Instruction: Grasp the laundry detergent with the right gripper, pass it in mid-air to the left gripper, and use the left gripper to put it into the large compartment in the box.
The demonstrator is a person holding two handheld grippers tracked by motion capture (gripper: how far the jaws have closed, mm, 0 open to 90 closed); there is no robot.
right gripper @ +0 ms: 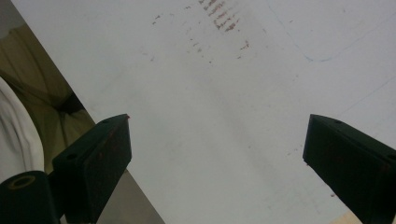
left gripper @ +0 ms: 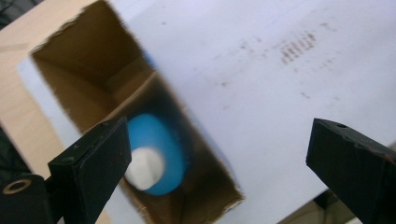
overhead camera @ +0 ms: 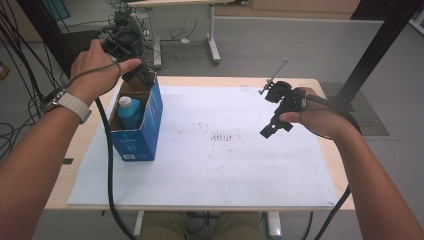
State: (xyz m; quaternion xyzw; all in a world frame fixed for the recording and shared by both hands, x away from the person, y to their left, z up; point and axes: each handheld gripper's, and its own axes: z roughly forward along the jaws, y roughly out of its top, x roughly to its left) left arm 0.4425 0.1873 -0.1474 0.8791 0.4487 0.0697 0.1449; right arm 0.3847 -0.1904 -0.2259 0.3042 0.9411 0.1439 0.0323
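A blue cardboard box (overhead camera: 142, 127) stands open-topped at the left of the white sheet (overhead camera: 210, 150). Inside it stands a blue bottle (overhead camera: 129, 113) with a white cap. My left gripper (overhead camera: 137, 75) hovers just above the box's far rim, held by the left hand. In the left gripper view the box opening (left gripper: 93, 74) and the bottle (left gripper: 156, 149) lie below my open left gripper (left gripper: 219, 161), nothing between the jaws. My right gripper (overhead camera: 272, 127) hangs over the sheet's right part, held by the right hand. The right gripper (right gripper: 217, 161) is open over the bare sheet (right gripper: 224, 93).
The sheet covers most of a light wooden table (overhead camera: 330, 95). Faint brown smudges (overhead camera: 226, 136) mark the sheet's middle. Black cables (overhead camera: 107, 170) trail off the front edge. Beyond the table are desk legs (overhead camera: 214, 47) and a dark frame post (overhead camera: 375, 50).
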